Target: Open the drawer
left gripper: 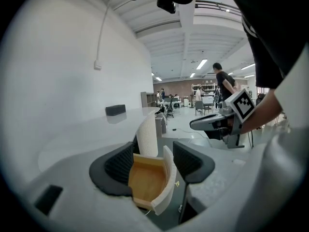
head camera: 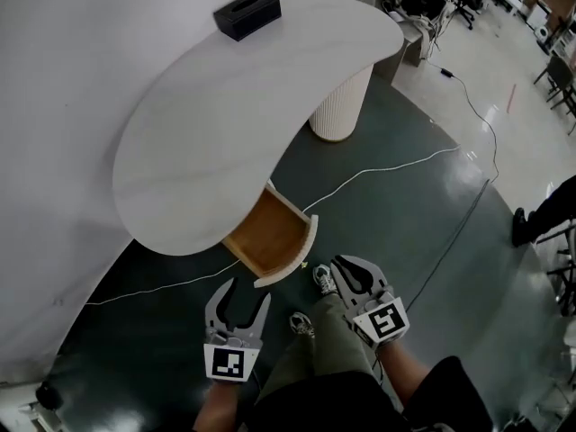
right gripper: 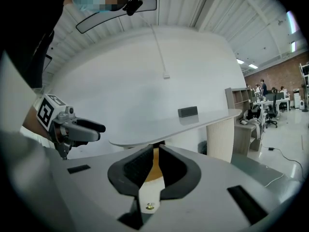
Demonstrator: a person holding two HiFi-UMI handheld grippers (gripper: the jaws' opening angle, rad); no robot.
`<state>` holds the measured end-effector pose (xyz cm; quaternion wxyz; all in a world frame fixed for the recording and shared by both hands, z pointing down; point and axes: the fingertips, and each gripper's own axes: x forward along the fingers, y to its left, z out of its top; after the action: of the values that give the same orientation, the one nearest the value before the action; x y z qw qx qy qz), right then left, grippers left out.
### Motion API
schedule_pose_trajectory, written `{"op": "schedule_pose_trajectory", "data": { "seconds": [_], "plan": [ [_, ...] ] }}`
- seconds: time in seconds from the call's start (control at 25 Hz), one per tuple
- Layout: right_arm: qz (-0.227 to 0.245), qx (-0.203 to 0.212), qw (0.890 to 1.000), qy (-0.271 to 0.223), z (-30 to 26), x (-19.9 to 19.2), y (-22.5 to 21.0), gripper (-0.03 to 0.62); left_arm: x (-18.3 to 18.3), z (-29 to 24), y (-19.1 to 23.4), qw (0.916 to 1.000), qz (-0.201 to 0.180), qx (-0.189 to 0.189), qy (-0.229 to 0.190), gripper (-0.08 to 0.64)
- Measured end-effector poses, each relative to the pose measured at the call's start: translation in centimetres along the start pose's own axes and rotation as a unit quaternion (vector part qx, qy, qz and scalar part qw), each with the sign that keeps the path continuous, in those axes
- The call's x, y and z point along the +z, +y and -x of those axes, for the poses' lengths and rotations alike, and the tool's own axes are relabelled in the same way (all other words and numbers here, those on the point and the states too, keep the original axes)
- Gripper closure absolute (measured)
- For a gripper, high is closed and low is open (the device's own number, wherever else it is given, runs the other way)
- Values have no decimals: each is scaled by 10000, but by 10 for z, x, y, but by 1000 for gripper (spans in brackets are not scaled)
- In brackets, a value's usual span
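Note:
The drawer (head camera: 270, 232) stands pulled out from under the white curved table (head camera: 216, 115), with a bare wooden inside and a curved white front. My left gripper (head camera: 241, 295) hangs open and empty just short of the drawer's front; the drawer (left gripper: 147, 180) shows beyond its spread jaws in the left gripper view. My right gripper (head camera: 349, 273) is to the right of the drawer front, clear of it, jaws together with nothing between them. In the right gripper view only a thin strip of the drawer (right gripper: 153, 187) shows past the closed pads (right gripper: 137, 166).
A black box (head camera: 247, 13) sits at the table's far end, above a ribbed white pedestal (head camera: 340, 106). A white cable (head camera: 396, 165) runs over the dark floor. My shoes (head camera: 301, 324) are beside the grippers. Another person (head camera: 540, 219) stands at the right edge.

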<state>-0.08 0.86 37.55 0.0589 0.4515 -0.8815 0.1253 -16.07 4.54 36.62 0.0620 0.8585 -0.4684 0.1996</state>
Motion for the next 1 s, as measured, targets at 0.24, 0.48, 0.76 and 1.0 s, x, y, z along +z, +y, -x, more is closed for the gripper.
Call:
{"op": "schedule_pose_trajectory", "data": {
  "seconds": [0.24,0.48,0.76,1.0],
  "plan": [
    [121,-54,9998,-139,10,41,5,586,33,17,7,9994,160,150,-274,308],
    [136,-30,9996,-250,8,91,18,588,58,39,17,9977,151,312,-581,336],
    [414,306,9968,-619,16,150,47,588,86,70,33,9954,-116,472,-822,482],
    [567,484,9947,-711,14,175,59,588,105,80,47,9938,-89,466,-1002,535]
  ]
}}
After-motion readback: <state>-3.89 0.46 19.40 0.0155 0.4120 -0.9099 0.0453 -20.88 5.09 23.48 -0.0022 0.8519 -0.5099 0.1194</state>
